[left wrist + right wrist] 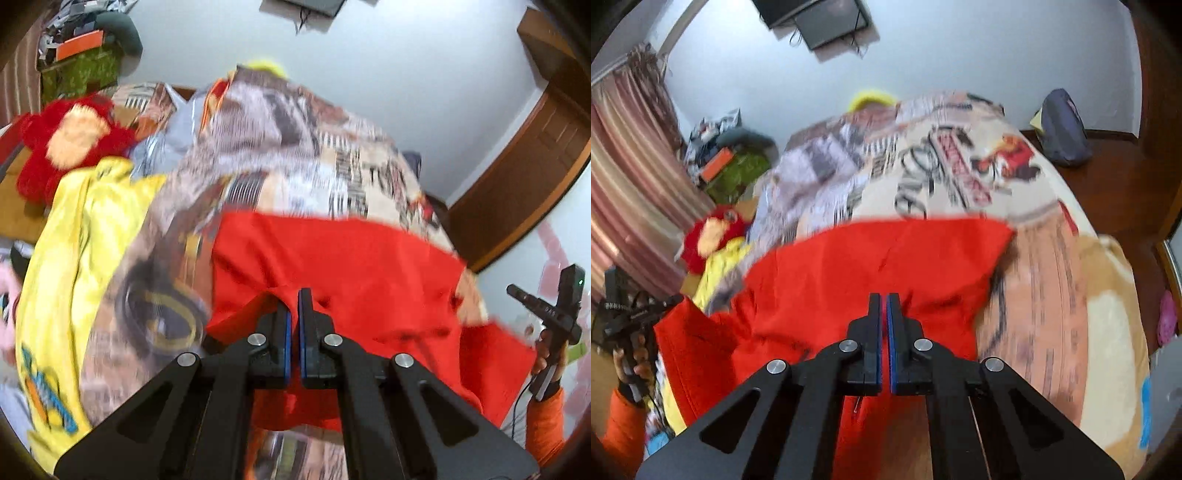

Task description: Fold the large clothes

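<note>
L gripper (294,295) jaws nearly together, blue pads pinching near edge of the red garment (351,273); cloth bunches right at the tips. R gripper (883,298) same: jaws narrow, red cloth passing under and behind the tips, so I judge it clamped on the garment's other near corner, though the actual nip isn't visible in the right wrist view

Garment lies spread on the bed over the printed bedsheet (332,162), far hem roughly straight, near edge lifted off the bed btwn both grippers. Yellow garment (70,258) just beside it on the left; red plush toy (70,140) further back

Step in hand, as judged: carry near edge fwd over to far hem for first fold

To do well:
- keep both grippers level w/ each other, cloth taut btwn them
- move together, same pace, else hem skews
- lay near edge onto far hem before letting go
- stay clear of yellow garment

Frames blurred, fine creases not readable
</note>
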`<action>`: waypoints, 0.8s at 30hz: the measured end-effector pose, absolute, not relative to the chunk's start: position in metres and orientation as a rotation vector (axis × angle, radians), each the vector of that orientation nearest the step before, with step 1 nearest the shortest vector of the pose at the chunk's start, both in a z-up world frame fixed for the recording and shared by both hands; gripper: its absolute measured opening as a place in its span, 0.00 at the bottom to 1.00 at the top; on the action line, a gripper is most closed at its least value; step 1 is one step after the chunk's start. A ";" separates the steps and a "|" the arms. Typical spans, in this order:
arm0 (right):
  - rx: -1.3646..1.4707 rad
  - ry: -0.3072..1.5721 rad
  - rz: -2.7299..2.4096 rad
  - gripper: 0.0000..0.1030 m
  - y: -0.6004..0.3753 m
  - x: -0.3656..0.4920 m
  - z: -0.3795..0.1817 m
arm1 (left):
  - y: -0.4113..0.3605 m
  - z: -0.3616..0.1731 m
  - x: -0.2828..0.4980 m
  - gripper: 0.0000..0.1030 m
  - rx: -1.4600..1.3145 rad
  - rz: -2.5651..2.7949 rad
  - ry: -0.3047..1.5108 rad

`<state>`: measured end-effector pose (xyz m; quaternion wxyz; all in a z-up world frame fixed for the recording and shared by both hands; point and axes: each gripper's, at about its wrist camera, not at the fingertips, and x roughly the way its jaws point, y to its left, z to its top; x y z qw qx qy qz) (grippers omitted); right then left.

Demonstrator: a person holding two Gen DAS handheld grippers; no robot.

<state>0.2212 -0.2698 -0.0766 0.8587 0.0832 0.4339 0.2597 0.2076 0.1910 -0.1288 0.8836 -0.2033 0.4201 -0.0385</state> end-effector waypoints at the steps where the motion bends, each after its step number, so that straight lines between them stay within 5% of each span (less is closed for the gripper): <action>1: 0.188 0.906 0.535 0.02 -0.269 0.234 -0.075 | 0.192 -0.127 0.221 0.02 -0.426 -0.085 0.866; 8: 0.166 1.045 0.473 0.04 -0.272 0.253 -0.107 | 0.168 -0.164 0.257 0.02 -0.371 -0.107 0.938; 11: 0.093 1.168 0.446 0.21 -0.273 0.234 -0.134 | 0.161 -0.181 0.254 0.02 -0.333 -0.091 0.971; 13: 0.064 1.211 0.423 0.46 -0.277 0.218 -0.149 | 0.161 -0.189 0.247 0.02 -0.337 -0.085 0.986; 19: 0.189 1.389 0.418 0.53 -0.306 0.172 -0.188 | 0.171 -0.193 0.222 0.02 -0.356 -0.054 0.996; 24: 0.268 1.353 0.456 0.66 -0.318 0.139 -0.182 | 0.173 -0.191 0.200 0.02 -0.361 -0.037 1.002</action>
